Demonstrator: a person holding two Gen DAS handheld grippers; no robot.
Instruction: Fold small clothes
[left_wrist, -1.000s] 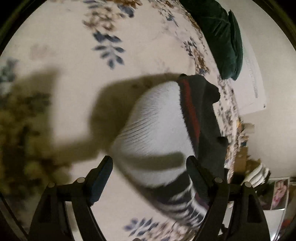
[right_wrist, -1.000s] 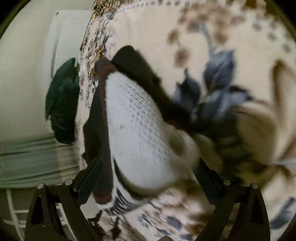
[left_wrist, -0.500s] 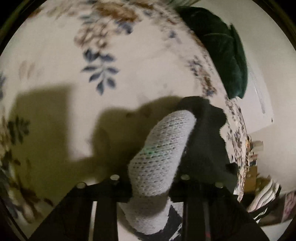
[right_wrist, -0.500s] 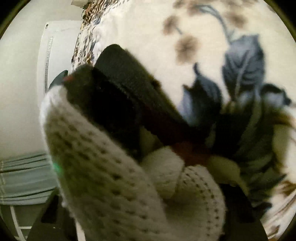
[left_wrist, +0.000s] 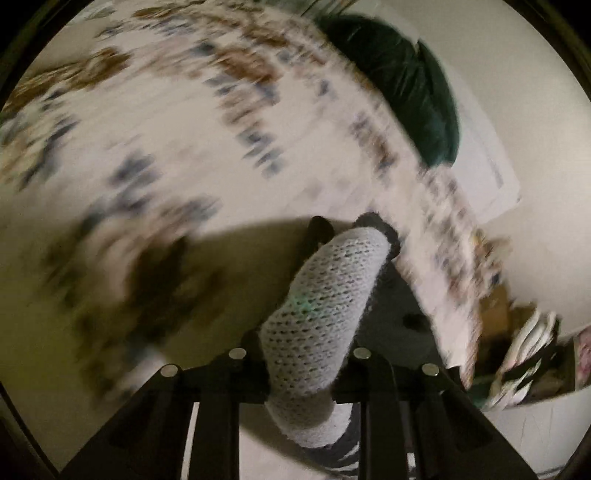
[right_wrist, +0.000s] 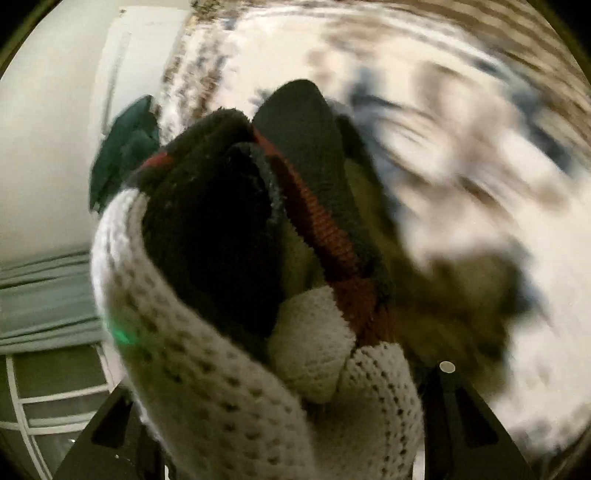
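Note:
A small knitted sock, white with a black toe and cuff and a red stripe, is held by both grippers above a floral bedspread (left_wrist: 155, 155). In the left wrist view my left gripper (left_wrist: 299, 354) is shut on the sock (left_wrist: 325, 302), which bunches up between its jaws. In the right wrist view my right gripper (right_wrist: 295, 398) is shut on the sock (right_wrist: 207, 376); its black and red end (right_wrist: 295, 192) folds over in front of the camera. The right fingers are mostly hidden by the knit.
A dark green cushion (left_wrist: 406, 81) lies at the bedspread's far edge against a pale wall; it also shows in the right wrist view (right_wrist: 122, 155). Cluttered items (left_wrist: 524, 354) sit beyond the bed on the right. The background is motion-blurred.
Both grippers went from open around the flat sock to shut on it. They have lifted it off the bedspread, and the views are swinging.

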